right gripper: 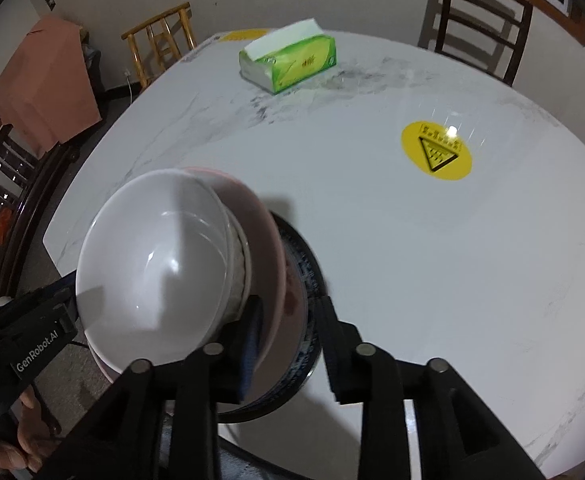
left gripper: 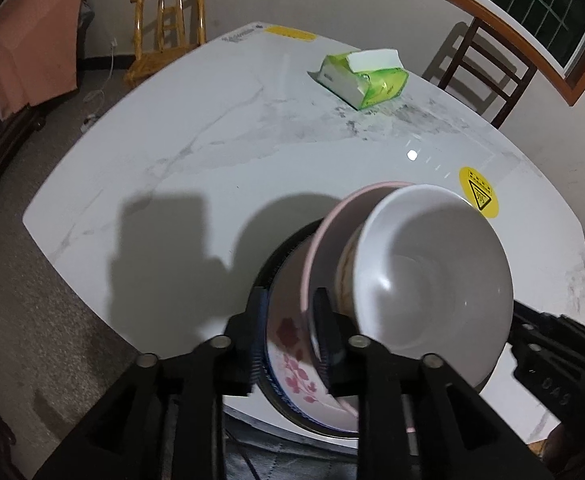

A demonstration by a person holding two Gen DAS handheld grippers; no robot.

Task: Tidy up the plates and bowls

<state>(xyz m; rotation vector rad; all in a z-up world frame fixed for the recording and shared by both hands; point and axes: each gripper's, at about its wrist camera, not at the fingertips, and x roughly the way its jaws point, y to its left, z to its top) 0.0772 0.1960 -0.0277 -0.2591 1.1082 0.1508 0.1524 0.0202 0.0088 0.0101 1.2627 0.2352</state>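
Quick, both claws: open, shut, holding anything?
Left claw: astride the dish stack rim, grip cannot be told.
Right claw: astride that stack too, cannot be told.

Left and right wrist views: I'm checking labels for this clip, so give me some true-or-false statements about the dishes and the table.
The white bowl tops the stack. True.
The tissue pack is red. False: it is green.
The stack stands at the table's far edge. False: it is at the near edge, by the grippers.
The left gripper and right gripper each have dish rims between their fingers. True.
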